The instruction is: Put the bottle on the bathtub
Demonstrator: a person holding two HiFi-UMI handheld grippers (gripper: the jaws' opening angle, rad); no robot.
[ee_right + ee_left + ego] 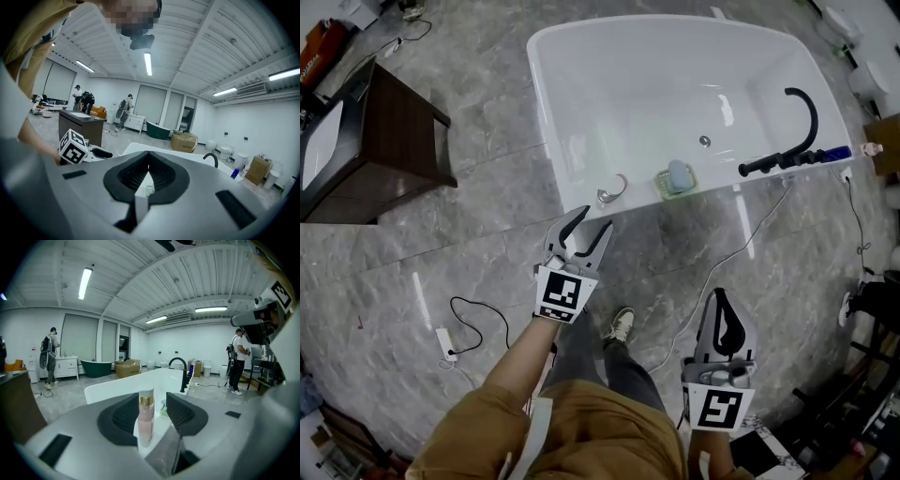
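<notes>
One pink bottle (145, 420) stands between the left gripper's (153, 404) fingers (183, 414) — upright.

Your left gripper (595, 221) is grey with black ribbed pads, and your right gripper (719, 293) matches it. Each carries a white cube with black square markers (561, 295). The slim pale-pink bottle (145, 420) has a gold collar and a white cap. The glossy oval bathtub (546, 94) is white and its curved tap (811, 112) is black. The marbled stone floor (487, 216) is grey with pale veins.
</notes>
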